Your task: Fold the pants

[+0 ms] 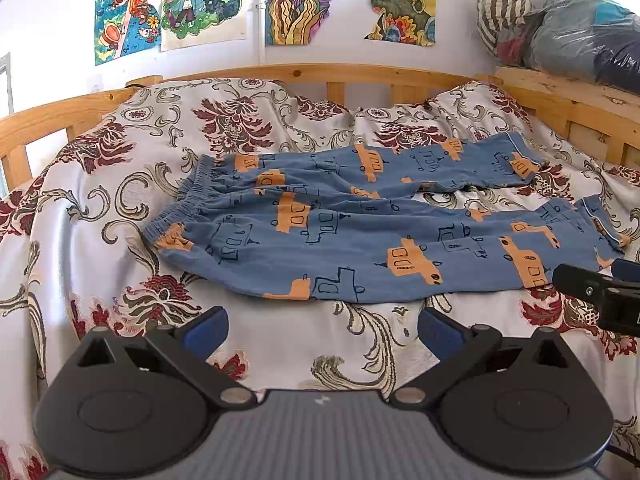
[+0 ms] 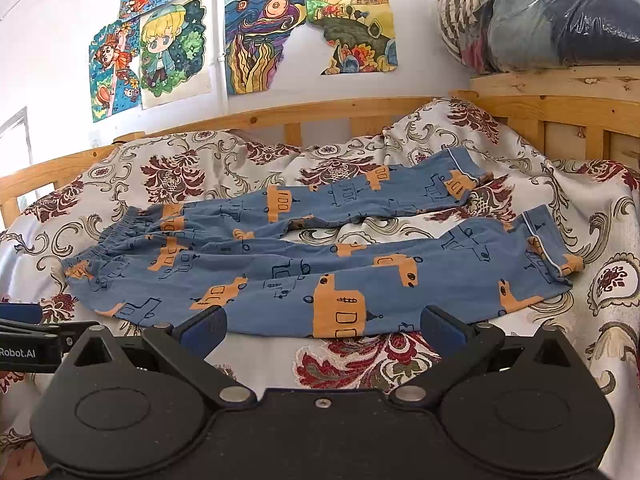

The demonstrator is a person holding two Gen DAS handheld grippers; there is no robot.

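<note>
Blue pants (image 1: 360,232) with orange and dark vehicle prints lie spread flat on the bed, waistband to the left, both legs running right and slightly apart. They also show in the right wrist view (image 2: 320,264). My left gripper (image 1: 322,330) is open and empty, just in front of the near leg's lower edge, towards the waist half. My right gripper (image 2: 322,326) is open and empty, its fingertips at the near leg's lower edge, further towards the cuffs. The right gripper also shows at the right edge of the left wrist view (image 1: 600,292).
The bed is covered by a floral white, red and olive bedspread (image 1: 120,208). A wooden rail (image 1: 320,74) runs behind and along both sides. A plastic-wrapped bundle (image 1: 560,28) sits on the wooden ledge at the back right. Drawings (image 2: 260,36) hang on the wall.
</note>
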